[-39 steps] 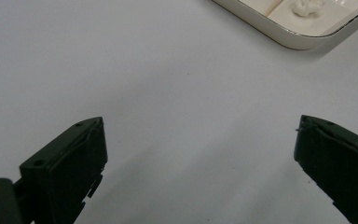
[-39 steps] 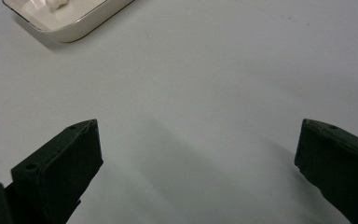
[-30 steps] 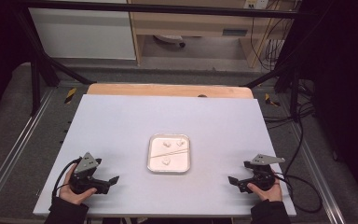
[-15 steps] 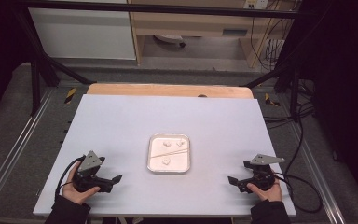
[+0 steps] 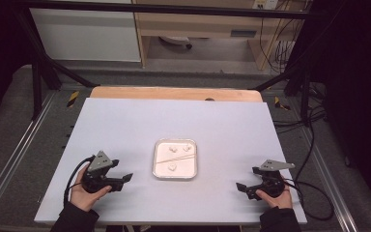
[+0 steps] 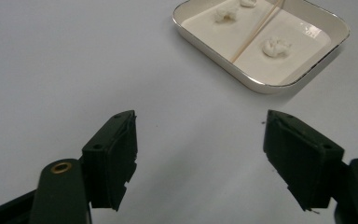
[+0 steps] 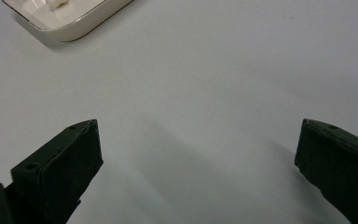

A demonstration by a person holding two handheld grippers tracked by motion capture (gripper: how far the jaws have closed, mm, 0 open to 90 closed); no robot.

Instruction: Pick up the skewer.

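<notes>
Counter [image 5: 125,125], pale and flat, carrying few items. Leftmost: my left tongs [image 5: 123,180], held in my left hand [image 5: 84,193] near the counter's near-left edge, pointing toward the middle. Their jaws have just been closing a little, yet they stand spread with nothing between them; in the left gripper view bare counter lies between the two black jaws.

Centre: white tray [image 5: 155,159], squarish with rounded corners and a thin metallic rim, well apart from both tongs. Inside it lie three small white lumps [image 6: 275,46] and one thin pale stick [image 6: 254,32] running aslant across the tray floor. Nothing lies between the left tongs and the tray.

Rightmost: my right tongs [image 5: 245,189], in my right hand [image 5: 276,197] near the near-right edge, jaws spread wide over bare counter, nothing between them. Black cables [image 5: 314,193] trail off the right side.

Beyond the far edge: a wooden board [image 5: 174,93].
</notes>
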